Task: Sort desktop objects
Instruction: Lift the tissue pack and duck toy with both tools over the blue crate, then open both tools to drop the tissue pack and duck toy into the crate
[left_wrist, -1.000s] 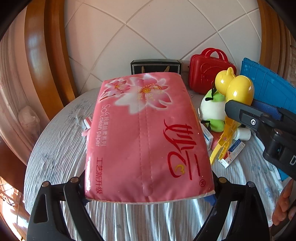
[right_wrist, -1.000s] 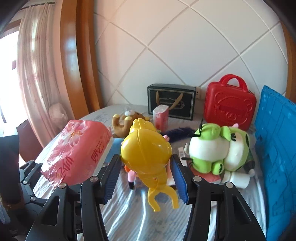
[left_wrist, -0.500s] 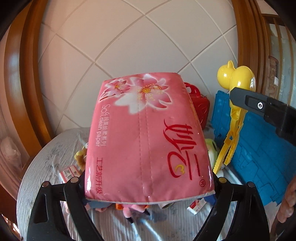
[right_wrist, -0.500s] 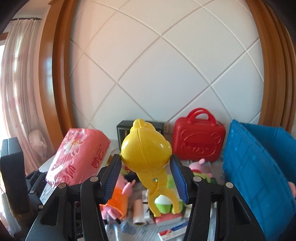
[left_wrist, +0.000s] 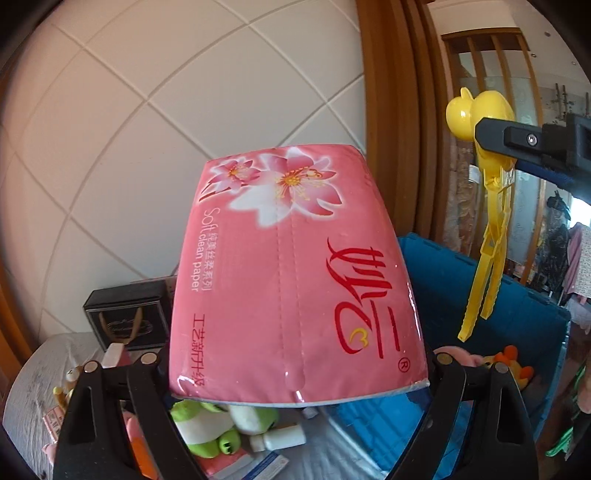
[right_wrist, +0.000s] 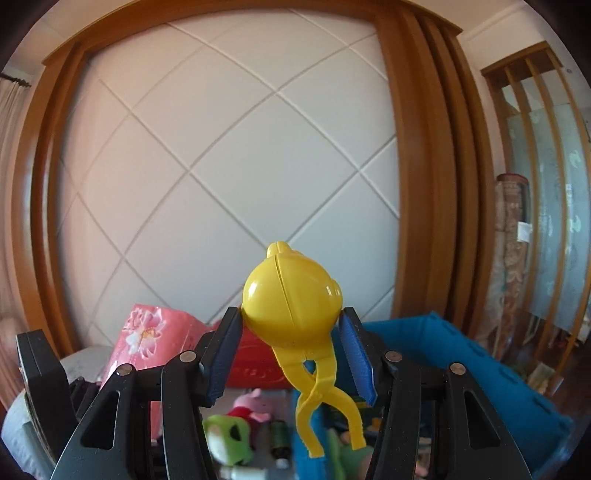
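Held aloft in the left gripper: a pink tissue pack, clamped across its width near the rear end, fingers spread wide and pressing both sides. Probably light and soft; glossy film wrapper likely slippery, sides yielding under pressure, so best gripped across the middle of its length rather than at one end, where the far end may sag. No fragility to worry about.

Clenched in the right gripper: a yellow duck-shaped clamp toy, blue-padded fingers pinching the round hollow head, two long handles dangling below. Hard, smooth plastic, light; rounded shell apt to slide out of the pads, handles free to swing. Firmer hold likely lower, at the neck where the handles meet.

Both items up in the air, above the counter and near the blue crate to the right.

Below and around: green frog plush, small white bottle, black gift box by the wall, pig doll, red toy suitcase. Inside the crate, an orange-and-yellow plush. Crate wall as the main obstacle: both loads needing to clear its rim, and the dangling handles liable to catch on it.
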